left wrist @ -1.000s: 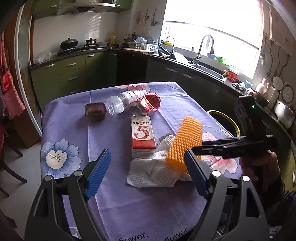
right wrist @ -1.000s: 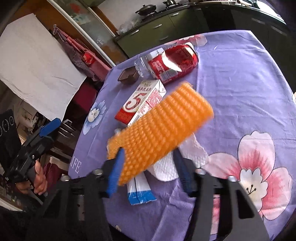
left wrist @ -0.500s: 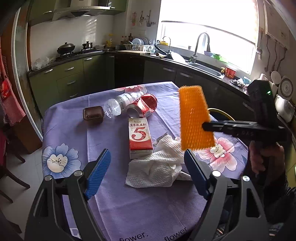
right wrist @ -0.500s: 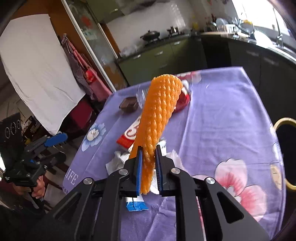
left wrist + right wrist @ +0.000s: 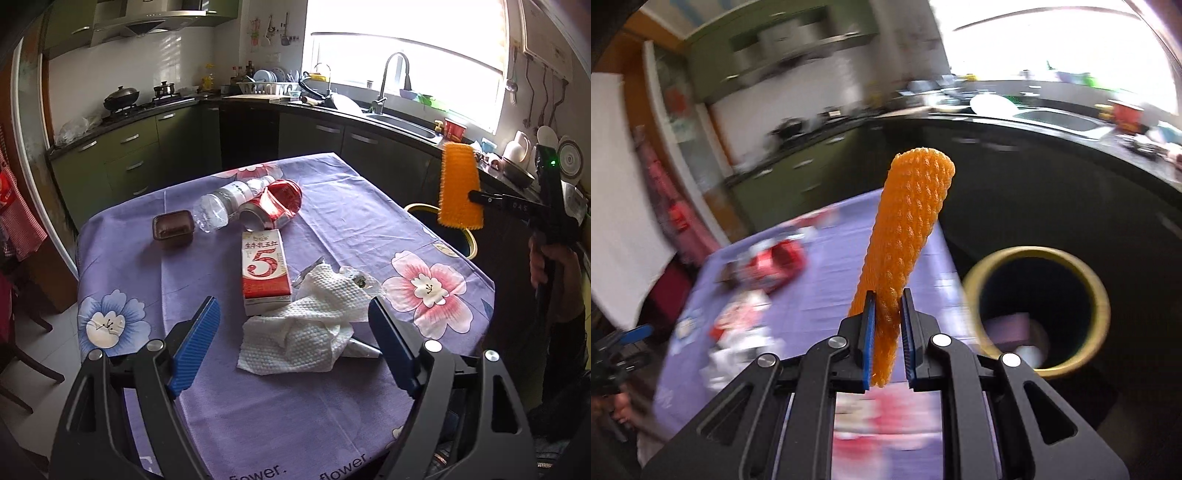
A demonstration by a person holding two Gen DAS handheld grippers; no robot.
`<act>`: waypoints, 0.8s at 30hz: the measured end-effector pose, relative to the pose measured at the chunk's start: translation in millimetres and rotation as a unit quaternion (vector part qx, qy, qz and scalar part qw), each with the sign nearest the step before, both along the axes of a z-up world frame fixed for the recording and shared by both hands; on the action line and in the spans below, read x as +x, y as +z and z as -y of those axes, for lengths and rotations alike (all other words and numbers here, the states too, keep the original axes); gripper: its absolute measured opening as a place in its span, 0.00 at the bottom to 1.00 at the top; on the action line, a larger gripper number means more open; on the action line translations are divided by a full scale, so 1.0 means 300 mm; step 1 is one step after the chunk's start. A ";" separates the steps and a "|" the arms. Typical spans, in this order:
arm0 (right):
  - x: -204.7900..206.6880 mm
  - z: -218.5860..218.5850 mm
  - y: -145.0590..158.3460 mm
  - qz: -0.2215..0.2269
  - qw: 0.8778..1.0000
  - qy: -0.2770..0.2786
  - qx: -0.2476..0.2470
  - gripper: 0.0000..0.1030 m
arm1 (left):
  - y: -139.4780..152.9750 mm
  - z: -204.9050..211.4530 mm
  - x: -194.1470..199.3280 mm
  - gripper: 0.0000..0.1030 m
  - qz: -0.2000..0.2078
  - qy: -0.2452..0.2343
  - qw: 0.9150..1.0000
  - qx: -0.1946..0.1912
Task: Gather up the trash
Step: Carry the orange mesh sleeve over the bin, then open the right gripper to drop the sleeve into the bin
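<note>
Foam net sleeve (image 5: 908,236), orange, pinched near its lower end by the right tongs (image 5: 888,339), jaws narrow on it so it stands clear above the counter (image 5: 369,221); judged en route to the yellow-rimmed bin (image 5: 1097,295), just right of those tongs; nothing seen between; left tongs (image 5: 295,350) spread wide, holding nothing, with paper towel (image 5: 306,328) and milk carton (image 5: 264,269) just ahead; bottle (image 5: 229,203) and crushed can (image 5: 275,205) beyond.

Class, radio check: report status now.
Left gripper open above paper towel. Right gripper shut on orange foam net. Bin ahead, unobstructed.
</note>
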State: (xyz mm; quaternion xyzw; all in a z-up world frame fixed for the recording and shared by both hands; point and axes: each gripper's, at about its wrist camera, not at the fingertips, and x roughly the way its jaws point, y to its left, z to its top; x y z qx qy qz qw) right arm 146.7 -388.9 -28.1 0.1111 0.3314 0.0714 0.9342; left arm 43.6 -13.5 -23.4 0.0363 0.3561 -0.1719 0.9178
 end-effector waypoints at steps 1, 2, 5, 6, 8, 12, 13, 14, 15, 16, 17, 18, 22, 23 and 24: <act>0.011 0.055 -0.013 -0.007 1.000 -0.019 -0.006 0.13 | -0.001 0.007 0.002 0.76 -0.001 -0.002 1.000 0.001; 0.019 0.087 -0.024 -0.011 0.999 -0.031 -0.011 0.13 | -0.003 0.018 0.006 0.76 -0.002 -0.004 1.000 0.001; 0.075 0.202 -0.086 -0.038 0.996 -0.077 -0.036 0.13 | -0.012 0.044 0.022 0.76 -0.008 -0.009 1.000 0.005; 0.094 0.236 -0.115 -0.048 0.995 -0.083 -0.035 0.13 | -0.016 0.052 0.027 0.76 -0.011 -0.010 1.000 0.006; 0.142 0.294 -0.180 -0.075 0.991 -0.101 -0.040 0.13 | -0.024 0.064 0.035 0.76 -0.015 -0.010 1.000 0.008; 0.220 0.387 -0.294 -0.118 0.983 -0.133 -0.055 0.14 | -0.030 0.075 0.044 0.76 -0.020 -0.006 1.000 0.010; 0.240 0.403 -0.320 -0.126 0.980 -0.141 -0.061 0.14 | -0.030 0.075 0.046 0.76 -0.021 -0.004 1.000 0.011; 0.255 0.411 -0.337 -0.131 0.978 -0.146 -0.069 0.14 | -0.031 0.073 0.049 0.76 -0.022 -0.001 1.000 0.011; 0.274 0.413 -0.359 -0.138 0.975 -0.154 -0.082 0.17 | -0.032 0.071 0.052 0.76 -0.023 0.000 1.000 0.010; 0.295 0.423 -0.383 -0.151 0.970 -0.162 -0.101 0.19 | -0.034 0.068 0.056 0.76 -0.024 0.002 1.000 0.010; 0.309 0.433 -0.409 -0.158 0.967 -0.166 -0.111 0.25 | -0.035 0.065 0.059 0.76 -0.026 0.004 1.000 0.010; 0.316 0.441 -0.421 -0.161 0.964 -0.173 -0.117 0.34 | -0.038 0.065 0.062 0.76 -0.027 0.006 1.000 0.010; 0.289 0.446 -0.421 -0.144 0.963 -0.188 -0.125 0.37 | -0.052 0.066 0.071 0.76 -0.035 0.006 0.999 0.010; 0.274 0.441 -0.413 -0.138 0.965 -0.187 -0.121 0.37 | -0.054 0.068 0.074 0.76 -0.037 0.005 0.999 0.011; 0.252 0.432 -0.400 -0.131 0.967 -0.185 -0.114 0.37 | -0.057 0.070 0.075 0.76 -0.038 0.004 0.999 0.012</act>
